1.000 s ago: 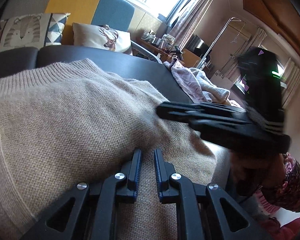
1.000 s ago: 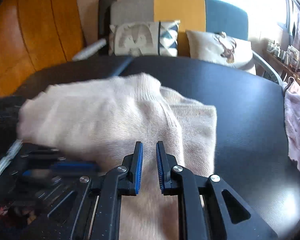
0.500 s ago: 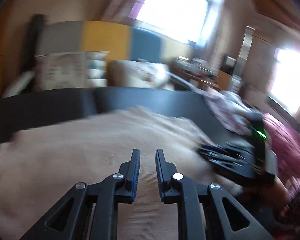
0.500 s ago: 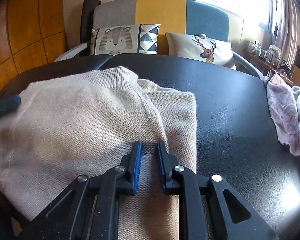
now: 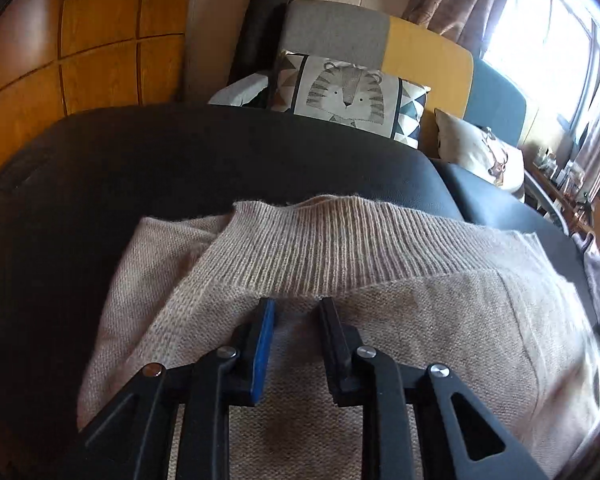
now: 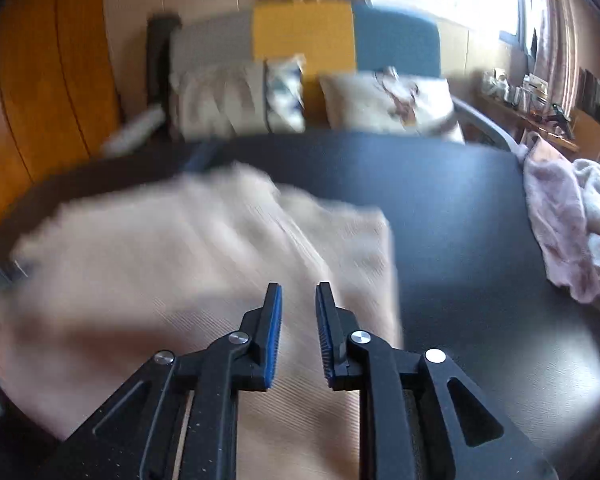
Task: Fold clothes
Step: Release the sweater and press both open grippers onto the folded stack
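A beige knitted sweater (image 5: 380,320) lies folded on the black table (image 5: 180,168), ribbed hem band toward the far side. My left gripper (image 5: 296,308) hovers over its middle just behind the band, jaws opening, with nothing pinched between them. In the right wrist view the same sweater (image 6: 160,272) is blurred by motion. My right gripper (image 6: 298,296) is above its near right part, jaws opening as well, gap empty. The left gripper is not seen in the right view.
A pile of pink and white clothes (image 6: 572,232) lies at the table's right edge. Behind the table stands a grey, yellow and blue sofa (image 5: 400,44) with a tiger cushion (image 5: 348,96) and a deer cushion (image 5: 480,152). Wooden panelling (image 5: 80,48) is on the left.
The left gripper swung left across the sweater and turned toward the sofa; its jaws widened. The right gripper rose slightly and its jaws widened too. The right gripper left the left view.
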`<control>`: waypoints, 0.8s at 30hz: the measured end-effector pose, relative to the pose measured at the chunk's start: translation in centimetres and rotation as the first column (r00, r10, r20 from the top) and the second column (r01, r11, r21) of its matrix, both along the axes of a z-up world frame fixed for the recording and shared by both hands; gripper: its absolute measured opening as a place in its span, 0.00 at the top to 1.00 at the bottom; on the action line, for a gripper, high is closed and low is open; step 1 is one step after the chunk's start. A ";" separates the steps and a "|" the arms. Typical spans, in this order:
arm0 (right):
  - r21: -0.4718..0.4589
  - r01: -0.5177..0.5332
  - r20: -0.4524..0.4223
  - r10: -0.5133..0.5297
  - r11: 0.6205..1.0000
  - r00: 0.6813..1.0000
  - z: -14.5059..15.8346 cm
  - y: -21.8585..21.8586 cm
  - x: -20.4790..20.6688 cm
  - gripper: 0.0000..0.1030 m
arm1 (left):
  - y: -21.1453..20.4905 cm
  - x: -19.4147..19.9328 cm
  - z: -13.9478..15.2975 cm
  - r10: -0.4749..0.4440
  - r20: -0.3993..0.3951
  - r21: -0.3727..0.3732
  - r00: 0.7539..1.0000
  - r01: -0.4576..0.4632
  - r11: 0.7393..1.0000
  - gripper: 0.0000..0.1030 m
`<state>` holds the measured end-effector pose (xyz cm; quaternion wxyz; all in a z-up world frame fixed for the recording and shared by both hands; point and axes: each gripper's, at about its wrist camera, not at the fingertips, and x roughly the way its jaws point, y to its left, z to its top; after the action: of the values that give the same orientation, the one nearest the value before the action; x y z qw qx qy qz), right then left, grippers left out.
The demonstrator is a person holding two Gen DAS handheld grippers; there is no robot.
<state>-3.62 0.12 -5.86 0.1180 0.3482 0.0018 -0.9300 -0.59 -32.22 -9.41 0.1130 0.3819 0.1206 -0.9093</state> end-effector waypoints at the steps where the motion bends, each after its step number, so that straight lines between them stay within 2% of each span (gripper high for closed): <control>1: 0.016 -0.031 -0.013 0.031 0.999 0.999 0.4 -1.5 -0.4 0.61 | 0.3 0.0 0.0 0.001 0.002 -0.024 1.000 -0.001 1.000 0.78; 4: 0.069 -0.140 -0.029 0.142 0.988 0.989 0.5 -6.0 -2.1 0.59 | 1.0 0.0 0.0 0.005 0.006 -0.079 1.000 -0.005 0.997 0.78; 6: 0.110 -0.213 -0.023 0.216 0.971 0.976 -0.1 -8.8 -3.3 0.59 | 0.9 0.1 0.0 0.006 0.001 -0.081 1.000 -0.006 0.997 0.77; 8: 0.144 -0.250 0.020 0.250 0.958 0.968 -1.5 -10.1 -4.5 0.59 | 0.8 0.2 0.0 0.006 -0.004 -0.079 1.000 -0.007 0.997 0.77; 10: 0.137 -0.242 0.083 0.232 0.961 0.969 -3.2 -10.0 -6.0 0.59 | 0.4 0.2 -0.1 0.005 -0.008 -0.066 1.000 -0.006 0.998 0.77; 12: 0.079 -0.203 0.088 0.196 0.976 0.977 -3.8 -8.8 -6.4 0.58 | 0.3 0.1 -0.2 0.005 -0.012 -0.058 1.000 -0.005 0.998 0.77; 14: 0.070 -0.125 0.086 0.119 0.990 0.989 -4.0 -7.6 -6.8 0.58 | 0.3 0.0 -0.3 0.005 -0.015 -0.059 1.000 -0.006 0.998 0.77; 18: -0.022 -0.063 0.121 0.065 0.998 0.990 -5.0 -5.6 -7.8 0.51 | 0.5 0.0 -0.3 0.005 -0.018 -0.068 1.000 -0.006 0.998 0.77; 22: 0.037 -0.050 0.135 0.045 0.998 0.990 -3.7 -7.0 -7.7 0.50 | 0.3 0.1 -0.3 0.005 -0.025 -0.055 1.000 -0.006 0.998 0.77; 24: 0.015 -0.112 0.082 0.110 0.994 0.991 -1.9 -9.1 -6.9 0.51 | 0.3 0.2 -0.2 0.006 -0.028 -0.052 1.000 -0.008 0.999 0.77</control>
<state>-10.56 -8.99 -7.80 0.1660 0.3860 0.0256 -0.9071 -0.36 -31.96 -9.65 0.1246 0.3658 0.0997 -0.9169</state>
